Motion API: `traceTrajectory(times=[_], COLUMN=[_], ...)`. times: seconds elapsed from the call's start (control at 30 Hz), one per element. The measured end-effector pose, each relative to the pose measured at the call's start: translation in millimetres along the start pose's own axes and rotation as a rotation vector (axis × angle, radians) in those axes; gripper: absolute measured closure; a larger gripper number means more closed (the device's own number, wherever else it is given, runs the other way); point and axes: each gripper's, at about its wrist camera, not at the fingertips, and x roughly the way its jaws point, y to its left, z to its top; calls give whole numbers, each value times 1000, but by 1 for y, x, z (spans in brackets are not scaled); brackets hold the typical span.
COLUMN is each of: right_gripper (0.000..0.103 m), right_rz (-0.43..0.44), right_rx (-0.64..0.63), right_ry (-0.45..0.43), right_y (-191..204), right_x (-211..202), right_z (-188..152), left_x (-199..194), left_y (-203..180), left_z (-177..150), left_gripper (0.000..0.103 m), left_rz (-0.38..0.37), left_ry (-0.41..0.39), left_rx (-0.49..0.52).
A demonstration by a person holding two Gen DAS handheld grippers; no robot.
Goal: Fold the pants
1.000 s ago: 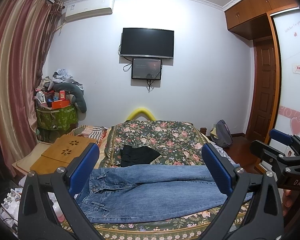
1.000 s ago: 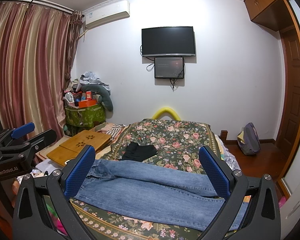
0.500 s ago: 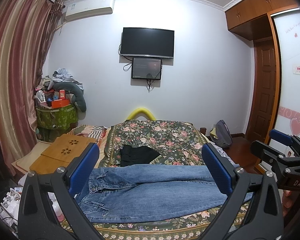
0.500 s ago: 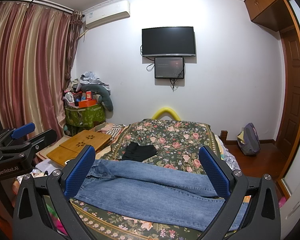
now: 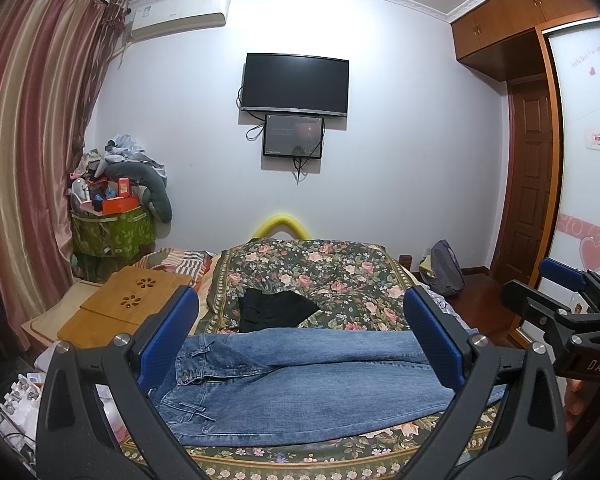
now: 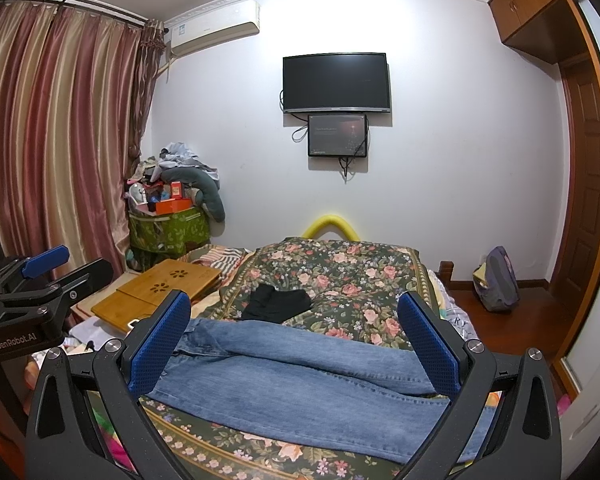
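Observation:
Blue jeans (image 5: pixel 300 380) lie flat across the near end of the floral bed cover (image 5: pixel 320 268), waist to the left, legs side by side to the right. They also show in the right wrist view (image 6: pixel 300 380). My left gripper (image 5: pixel 300 340) is open and empty, held above the jeans near the waist end. My right gripper (image 6: pixel 296 344) is open and empty, above the legs. Each gripper shows in the other's view: the right one (image 5: pixel 560 312), the left one (image 6: pixel 48 280).
A black garment (image 5: pixel 272 310) lies on the bed behind the jeans. A wooden lap desk (image 5: pixel 128 304) sits at the left of the bed. A cluttered green bin (image 5: pixel 112 232) stands by the curtain. A backpack (image 5: pixel 444 268) sits on the floor at right.

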Motion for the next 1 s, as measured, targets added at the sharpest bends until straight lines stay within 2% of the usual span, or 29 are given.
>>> traceTrajectory(times=[0.27, 0.53, 0.7, 0.83, 1.0], right_gripper=[0, 0, 0, 0, 0], right_rz=[4, 10, 0, -5, -11], right_rx=[2, 6, 3, 8, 15], right_ry=[14, 48, 88, 130, 193], right_y=[-1, -3, -8, -17, -39], right_x=[5, 29, 59, 91, 137], right_z=[-1, -4, -8, -14, -20], left_x=[7, 38, 80, 129, 189], left_y=[4, 18, 32, 48, 75], left_z=[0, 0, 0, -3, -8], left_gripper=[0, 0, 0, 0, 0], left_rz=[-4, -11, 9, 20, 91], left_ry=[8, 27, 78, 169, 252], left_rx=[-5, -21, -28, -38, -15])
